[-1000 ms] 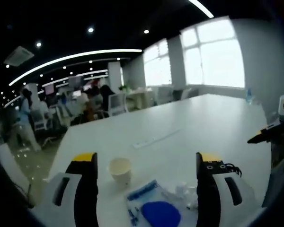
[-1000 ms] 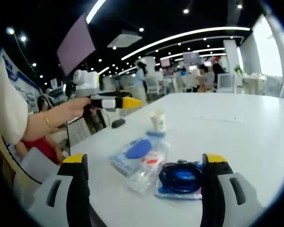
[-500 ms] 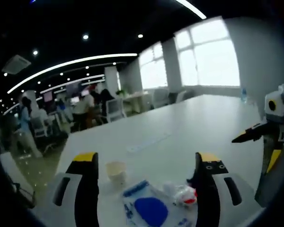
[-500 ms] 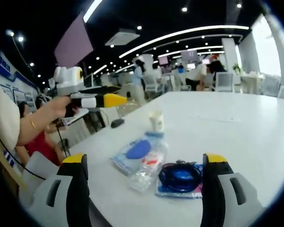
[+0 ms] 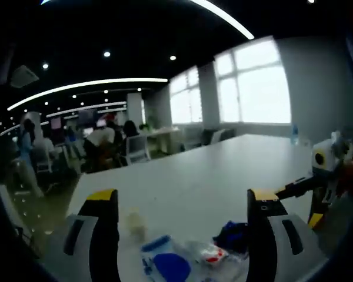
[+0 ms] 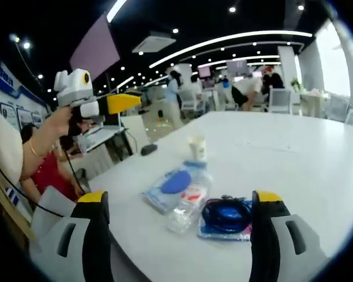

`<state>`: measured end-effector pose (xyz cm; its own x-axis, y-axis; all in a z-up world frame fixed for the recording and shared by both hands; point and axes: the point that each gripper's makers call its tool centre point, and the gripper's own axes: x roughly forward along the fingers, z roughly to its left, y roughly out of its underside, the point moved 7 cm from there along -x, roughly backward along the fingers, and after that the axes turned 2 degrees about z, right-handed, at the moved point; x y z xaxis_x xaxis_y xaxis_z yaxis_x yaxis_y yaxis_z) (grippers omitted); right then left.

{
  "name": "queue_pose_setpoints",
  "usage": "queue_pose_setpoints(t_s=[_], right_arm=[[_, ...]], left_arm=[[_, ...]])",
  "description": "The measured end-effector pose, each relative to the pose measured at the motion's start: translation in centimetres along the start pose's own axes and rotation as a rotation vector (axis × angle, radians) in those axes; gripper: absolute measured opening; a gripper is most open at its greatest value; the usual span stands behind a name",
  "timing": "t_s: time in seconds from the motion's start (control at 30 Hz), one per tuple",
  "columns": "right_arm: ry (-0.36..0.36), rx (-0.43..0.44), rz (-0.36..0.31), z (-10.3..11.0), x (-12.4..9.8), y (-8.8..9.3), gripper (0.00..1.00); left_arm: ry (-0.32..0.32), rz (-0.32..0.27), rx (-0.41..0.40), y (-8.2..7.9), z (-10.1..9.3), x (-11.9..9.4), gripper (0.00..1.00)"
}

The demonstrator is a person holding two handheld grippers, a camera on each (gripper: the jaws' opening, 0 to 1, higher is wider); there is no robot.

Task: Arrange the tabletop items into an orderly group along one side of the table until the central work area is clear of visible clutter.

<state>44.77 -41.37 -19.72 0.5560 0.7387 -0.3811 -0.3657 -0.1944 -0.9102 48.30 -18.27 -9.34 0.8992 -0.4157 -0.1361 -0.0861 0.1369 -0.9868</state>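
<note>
While both claws (image 5: pixel 180 238) (image 6: pixel 179 235) gape empty, right gripper view reveals a dark mouse (image 6: pixel 147 149).

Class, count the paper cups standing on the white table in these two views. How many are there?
1. The paper cup stands upright just beyond the clear packet with the blue patch; it appears blurred in the left gripper view.

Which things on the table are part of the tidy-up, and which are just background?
Job items: paper cup; clear packet with blue disc; crumpled plastic bottle; bagged blue cable coil; all on the white table.

Background: dark mouse-like object at the far table edge; office chairs; people beyond.
</note>
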Motion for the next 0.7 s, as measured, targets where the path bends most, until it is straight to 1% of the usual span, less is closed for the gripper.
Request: queue_pose_setpoints(t_s=[0.03,0.07,0.13,0.23,0.33,0.37,0.43,0.53,0.7], right_arm=[[-0.001,0.000,0.000,0.0,0.0,0.0,0.99],[-0.003,-0.002,-0.002,0.2,0.0,-0.1,0.99],[-0.006,-0.002,-0.002,0.4,0.0,-0.2,0.99],[-0.008,0.000,0.000,0.6,0.0,-0.2,0.99],[-0.015,0.008,0.010,0.8,-0.1,-0.1,0.99],[-0.021,0.013,0.012,0.9,-0.1,-0.1,0.99],[-0.029,0.029,0.015,0.9,-0.2,-0.2,0.99],[-0.027,0.037,0.021,0.9,-0.3,-0.2,0.99],[-0.029,0.051,0.035,0.8,0.0,-0.5,0.99]], left_arm=[[0.000,-0.002,0.002,-0.2,0.0,-0.1,0.88],[0.003,-0.014,0.011,-0.8,-0.1,-0.5,0.88],[0.007,-0.023,0.001,-1.6,-0.3,-1.1,0.89],[0.010,-0.009,0.015,-2.4,-0.6,-1.6,0.89],[0.005,0.028,0.034,-2.4,-0.4,-1.8,0.91],[0.002,0.065,0.032,-2.1,-0.3,-2.1,0.90],[0.001,0.088,0.032,-1.9,-0.3,-2.3,0.89],[0.007,0.103,0.042,-2.0,-0.5,-3.0,0.89],[0.014,0.129,0.020,-2.1,-0.5,-4.1,0.89]])
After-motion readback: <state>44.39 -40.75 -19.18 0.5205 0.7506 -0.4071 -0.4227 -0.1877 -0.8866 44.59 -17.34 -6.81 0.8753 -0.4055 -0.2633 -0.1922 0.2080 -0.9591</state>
